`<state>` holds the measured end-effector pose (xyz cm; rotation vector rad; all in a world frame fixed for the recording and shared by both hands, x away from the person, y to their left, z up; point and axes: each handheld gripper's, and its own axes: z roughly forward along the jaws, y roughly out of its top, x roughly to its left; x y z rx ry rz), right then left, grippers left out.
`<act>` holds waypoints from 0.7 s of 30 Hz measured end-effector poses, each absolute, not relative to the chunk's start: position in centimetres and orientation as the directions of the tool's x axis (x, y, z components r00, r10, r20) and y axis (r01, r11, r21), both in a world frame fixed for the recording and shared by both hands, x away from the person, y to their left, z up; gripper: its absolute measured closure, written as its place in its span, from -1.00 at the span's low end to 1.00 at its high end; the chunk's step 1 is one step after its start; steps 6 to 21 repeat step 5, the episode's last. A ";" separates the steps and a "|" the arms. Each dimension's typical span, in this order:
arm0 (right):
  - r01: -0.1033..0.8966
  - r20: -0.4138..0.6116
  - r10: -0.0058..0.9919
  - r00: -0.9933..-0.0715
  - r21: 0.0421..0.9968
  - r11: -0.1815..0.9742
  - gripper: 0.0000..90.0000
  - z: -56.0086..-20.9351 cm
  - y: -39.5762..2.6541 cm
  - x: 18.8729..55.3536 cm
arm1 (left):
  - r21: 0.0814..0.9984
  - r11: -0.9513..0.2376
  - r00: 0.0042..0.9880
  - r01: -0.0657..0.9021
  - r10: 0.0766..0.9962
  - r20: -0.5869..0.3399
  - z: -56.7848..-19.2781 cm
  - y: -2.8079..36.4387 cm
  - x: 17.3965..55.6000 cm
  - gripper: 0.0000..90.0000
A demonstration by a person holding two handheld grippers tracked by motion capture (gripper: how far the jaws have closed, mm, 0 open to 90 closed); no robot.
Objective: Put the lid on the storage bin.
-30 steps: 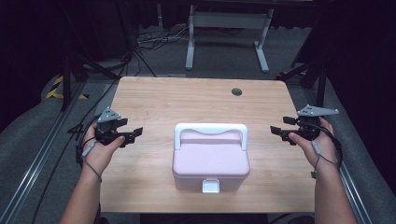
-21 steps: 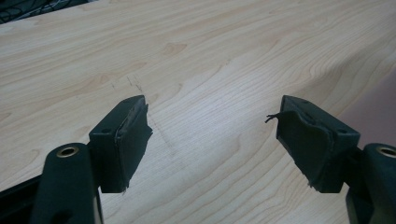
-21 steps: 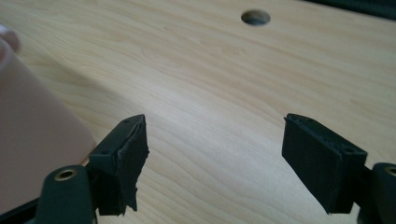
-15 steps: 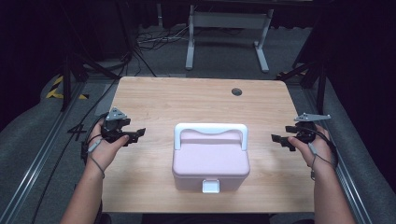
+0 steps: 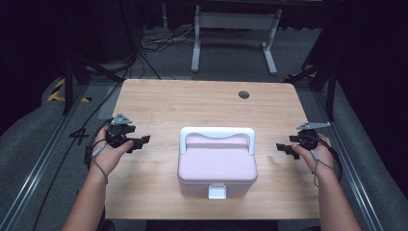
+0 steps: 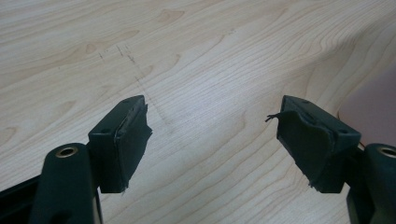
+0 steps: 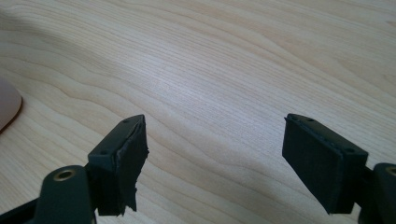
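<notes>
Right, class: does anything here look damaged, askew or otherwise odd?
Yes: the black fingers of the left gripper have ragged, torn padding with a stray thread, and one of the right gripper looks frayed too. The pink box sits square and shut on the table.

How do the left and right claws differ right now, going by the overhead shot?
The left claw sits farther from the pink box than the right claw. The left claw lies slightly farther up the table; the right sits nearer the person. Both are open, empty, pointing inward at the box.
</notes>
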<state>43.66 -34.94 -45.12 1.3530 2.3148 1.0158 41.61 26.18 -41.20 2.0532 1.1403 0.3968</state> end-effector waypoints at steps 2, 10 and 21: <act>0.649 0.112 0.840 -0.531 0.691 0.318 -0.49 -45.2 -34.9 43.7 | 0.727 -0.322 0.550 0.607 0.830 -0.091 -41.5 26.2 41.7 -0.43; 0.647 0.137 0.833 -0.536 0.701 0.300 -0.52 -45.1 -34.8 43.7 | 0.717 -0.310 0.544 0.625 0.831 -0.115 -41.8 26.2 41.8 -0.43; 0.647 0.137 0.833 -0.536 0.701 0.300 -0.52 -45.1 -34.8 43.7 | 0.717 -0.310 0.544 0.625 0.831 -0.115 -41.8 26.2 41.8 -0.43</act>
